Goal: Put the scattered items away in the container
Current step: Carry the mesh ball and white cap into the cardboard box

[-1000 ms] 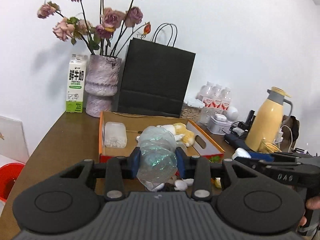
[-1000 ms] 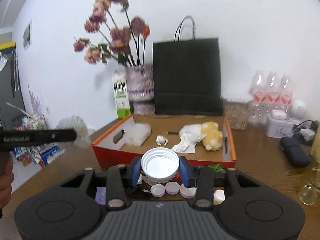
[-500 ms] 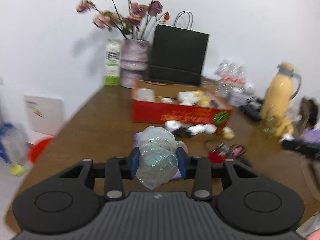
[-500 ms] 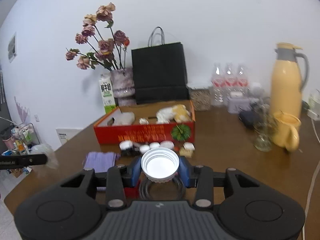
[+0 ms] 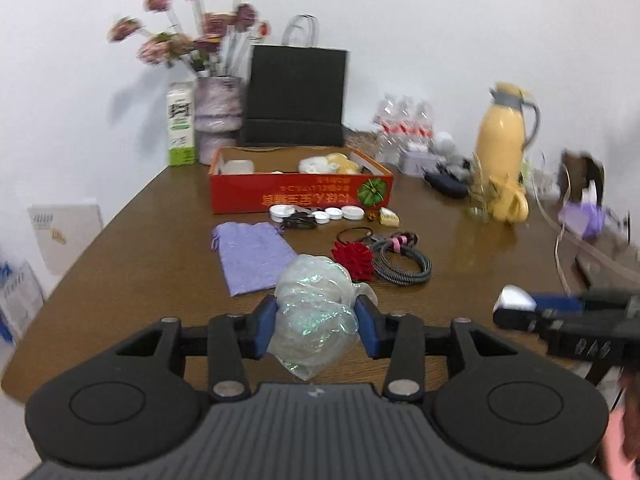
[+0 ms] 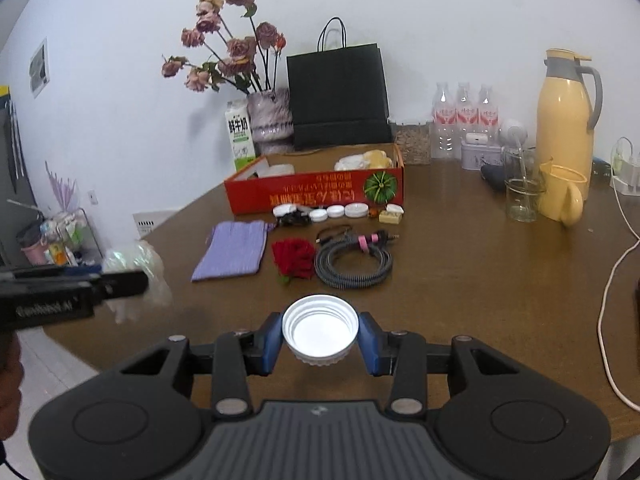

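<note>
My left gripper (image 5: 316,326) is shut on a crumpled clear plastic bag (image 5: 314,312), held above the table's near edge. My right gripper (image 6: 320,338) is shut on a white jar lid (image 6: 320,332), open side facing me. The red cardboard box (image 5: 300,196) stands far ahead with a plush toy and a plastic tub inside; it also shows in the right wrist view (image 6: 316,192). Between me and the box lie a purple pouch (image 6: 232,250), a red fabric rose (image 6: 294,258), a coiled cable (image 6: 352,262) and several small white lids (image 6: 336,211).
A vase of dried roses (image 6: 270,118), a milk carton (image 6: 240,136) and a black paper bag (image 6: 338,98) stand behind the box. A yellow thermos (image 6: 566,116), yellow mug (image 6: 562,196), glass (image 6: 522,196) and water bottles (image 6: 464,120) are at right. A white cord (image 6: 616,292) trails off the right edge.
Both grippers have pulled back from the box to the table's near edge, still holding the bag and the lid. The scattered items on the table have come into view.
</note>
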The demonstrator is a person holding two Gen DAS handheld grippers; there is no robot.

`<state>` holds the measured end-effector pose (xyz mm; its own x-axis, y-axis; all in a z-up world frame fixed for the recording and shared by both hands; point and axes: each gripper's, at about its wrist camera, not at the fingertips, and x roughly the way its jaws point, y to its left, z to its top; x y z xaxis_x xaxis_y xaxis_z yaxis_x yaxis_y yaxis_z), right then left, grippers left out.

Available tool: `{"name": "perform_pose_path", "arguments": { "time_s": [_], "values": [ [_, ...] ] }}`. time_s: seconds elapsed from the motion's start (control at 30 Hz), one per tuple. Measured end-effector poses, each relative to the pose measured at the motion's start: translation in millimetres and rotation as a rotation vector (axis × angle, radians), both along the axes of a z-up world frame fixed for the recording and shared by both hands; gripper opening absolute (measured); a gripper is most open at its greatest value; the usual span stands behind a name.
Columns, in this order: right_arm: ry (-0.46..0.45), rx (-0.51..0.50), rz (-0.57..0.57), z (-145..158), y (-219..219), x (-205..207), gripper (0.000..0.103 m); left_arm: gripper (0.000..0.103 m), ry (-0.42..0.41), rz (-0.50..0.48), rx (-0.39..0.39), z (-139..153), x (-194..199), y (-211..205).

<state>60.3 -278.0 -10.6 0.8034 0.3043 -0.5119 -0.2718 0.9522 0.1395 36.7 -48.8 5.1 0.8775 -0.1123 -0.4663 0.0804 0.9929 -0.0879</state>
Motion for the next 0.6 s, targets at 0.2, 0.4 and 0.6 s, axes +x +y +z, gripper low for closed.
{"name": "perform_pose_path", "arguments": {
  "time_s": [0.2, 0.4, 0.6],
  "values": [
    [-0.006, -0.013, 0.016, 1, 4, -4, 0.039, 0.045, -0.049, 0.031, -0.003, 9, 0, 5],
    [-0.02, -0.013, 0.018, 3, 8, 2, 0.039, 0.045, -0.024, 0.034, -0.006, 1, 6, 8],
    [-0.052, 0.016, 0.03, 9, 17, 18, 0.039, 0.041, -0.005, 0.037, -0.002, -3, 26, 10]
  ]
}}
